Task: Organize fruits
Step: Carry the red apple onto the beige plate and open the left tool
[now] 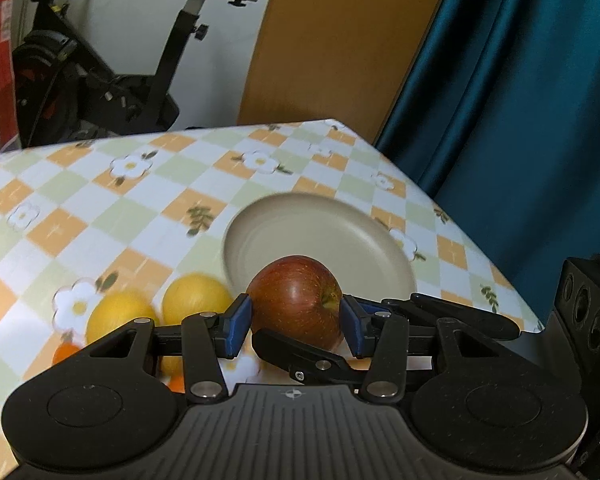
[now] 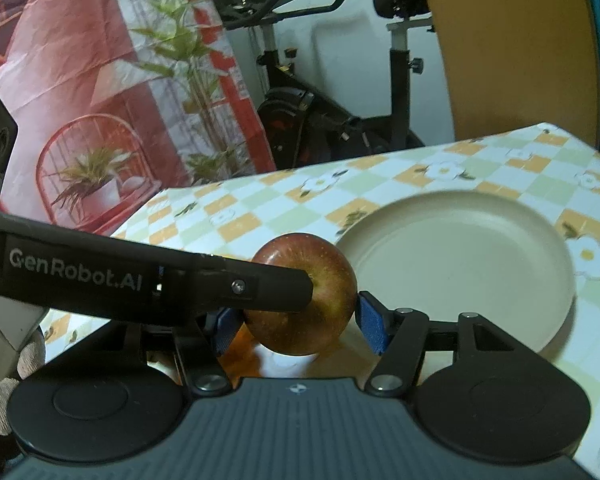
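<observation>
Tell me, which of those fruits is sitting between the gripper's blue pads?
The round red apple, between the left gripper's pads. The two yellow fruits lie on the checked tablecloth to its left, outside the gripper.

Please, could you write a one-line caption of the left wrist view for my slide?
Left tongs gripping a red apple above a floral checked tablecloth, before an empty beige plate.
</observation>
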Available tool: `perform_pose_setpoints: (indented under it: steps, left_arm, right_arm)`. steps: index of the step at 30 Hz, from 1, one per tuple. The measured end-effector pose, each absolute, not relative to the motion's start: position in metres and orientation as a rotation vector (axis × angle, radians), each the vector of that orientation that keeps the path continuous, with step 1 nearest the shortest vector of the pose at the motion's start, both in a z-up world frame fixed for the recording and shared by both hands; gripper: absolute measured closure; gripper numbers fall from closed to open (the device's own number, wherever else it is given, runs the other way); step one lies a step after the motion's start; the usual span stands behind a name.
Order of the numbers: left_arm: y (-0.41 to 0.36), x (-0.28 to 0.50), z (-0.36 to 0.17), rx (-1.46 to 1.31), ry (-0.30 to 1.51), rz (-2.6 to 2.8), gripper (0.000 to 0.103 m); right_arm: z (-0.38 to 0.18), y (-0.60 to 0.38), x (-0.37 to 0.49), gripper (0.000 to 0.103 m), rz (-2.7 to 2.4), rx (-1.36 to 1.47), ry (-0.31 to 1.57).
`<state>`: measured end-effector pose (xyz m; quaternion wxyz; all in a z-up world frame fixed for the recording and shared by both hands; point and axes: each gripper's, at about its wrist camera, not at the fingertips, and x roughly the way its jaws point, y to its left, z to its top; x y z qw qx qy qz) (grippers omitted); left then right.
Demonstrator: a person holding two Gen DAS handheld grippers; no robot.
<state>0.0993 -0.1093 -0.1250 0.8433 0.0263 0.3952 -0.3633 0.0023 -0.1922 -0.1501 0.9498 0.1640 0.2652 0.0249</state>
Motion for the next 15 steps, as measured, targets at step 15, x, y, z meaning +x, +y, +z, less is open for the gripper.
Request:
perform_pose_setpoints:
  steps: [15]
  left_arm:
    - [-0.143, 0.162, -0.145, -0.009, 0.948, -0.751, 0.053]
  right_arm:
    - [-0.166, -0.234, 0.066, 0.039, 0.004, 0.267, 0.644]
